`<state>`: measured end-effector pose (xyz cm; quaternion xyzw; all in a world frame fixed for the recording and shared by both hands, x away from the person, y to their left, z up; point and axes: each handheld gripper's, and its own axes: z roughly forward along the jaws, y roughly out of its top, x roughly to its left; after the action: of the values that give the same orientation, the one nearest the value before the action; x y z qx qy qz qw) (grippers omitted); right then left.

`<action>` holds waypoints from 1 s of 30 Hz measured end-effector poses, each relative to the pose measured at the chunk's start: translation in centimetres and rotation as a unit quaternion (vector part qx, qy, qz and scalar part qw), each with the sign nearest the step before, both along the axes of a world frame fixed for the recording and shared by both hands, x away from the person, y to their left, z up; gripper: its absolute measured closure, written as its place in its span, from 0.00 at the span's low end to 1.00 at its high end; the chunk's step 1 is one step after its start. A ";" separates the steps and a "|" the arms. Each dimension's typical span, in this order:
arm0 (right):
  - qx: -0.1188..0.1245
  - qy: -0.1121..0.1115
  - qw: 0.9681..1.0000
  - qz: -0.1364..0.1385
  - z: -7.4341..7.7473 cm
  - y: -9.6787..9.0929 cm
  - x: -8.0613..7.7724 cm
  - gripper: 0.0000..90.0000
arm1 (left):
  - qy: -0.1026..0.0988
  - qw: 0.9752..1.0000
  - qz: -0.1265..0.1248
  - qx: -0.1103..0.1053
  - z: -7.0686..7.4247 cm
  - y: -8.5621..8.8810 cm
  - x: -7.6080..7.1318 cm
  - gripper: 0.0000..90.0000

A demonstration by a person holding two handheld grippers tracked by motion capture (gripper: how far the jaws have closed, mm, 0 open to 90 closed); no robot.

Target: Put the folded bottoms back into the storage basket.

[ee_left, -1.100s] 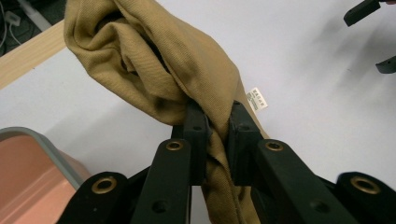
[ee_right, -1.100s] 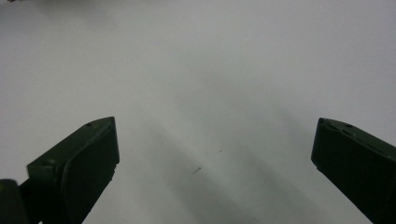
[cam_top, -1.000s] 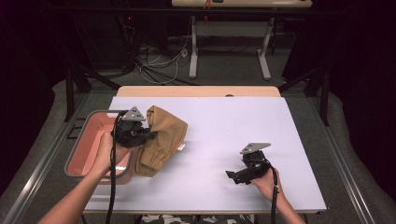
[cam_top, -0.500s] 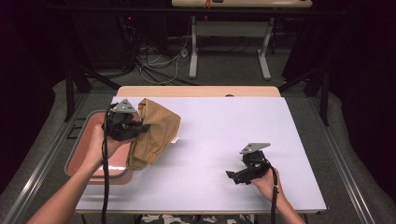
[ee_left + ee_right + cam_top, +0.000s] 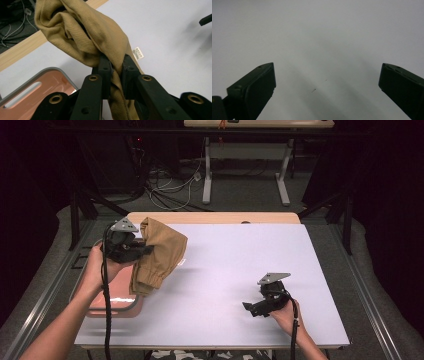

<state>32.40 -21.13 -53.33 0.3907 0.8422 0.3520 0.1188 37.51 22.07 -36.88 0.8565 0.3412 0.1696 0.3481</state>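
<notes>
- High view: the left gripper [image 5: 142,251] has risen and drawn back toward the table's far left corner since a second ago, lifting the one tan cloth [image 5: 159,254] so it hangs over the single pink tray [image 5: 116,306]; the right gripper [image 5: 248,307] has not moved
- Left gripper view: jaws nearly closed, pinching a twisted fold of cloth [image 5: 100,37]; one white label [image 5: 139,53]
- Right gripper view: the right gripper [image 5: 327,80] has jaws spread wide, gripping nothing, above the white table [image 5: 317,32]
</notes>
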 end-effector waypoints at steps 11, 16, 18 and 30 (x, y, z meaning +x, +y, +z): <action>0.000 -0.001 1.000 -0.001 -0.1 0.0 0.1 0.00 | -0.020 0.999 0.027 -0.009 1.8 1.9 0.0 0.90; -0.002 -0.001 1.000 -0.001 -0.1 0.0 0.1 0.00 | -0.026 0.999 0.040 -0.009 2.4 3.0 -0.1 0.90; 0.001 -0.001 1.000 0.001 -0.2 0.0 0.1 0.00 | -0.029 0.998 0.046 -0.013 2.6 3.4 -0.3 0.90; -0.005 0.003 1.000 0.002 -0.1 0.0 0.1 0.00 | -0.038 0.997 0.072 -0.010 3.3 5.8 -1.0 0.90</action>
<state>32.54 -21.12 -53.46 0.3891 0.8452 0.3469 0.1179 36.50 27.86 -33.59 0.8191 0.3903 0.2236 0.3561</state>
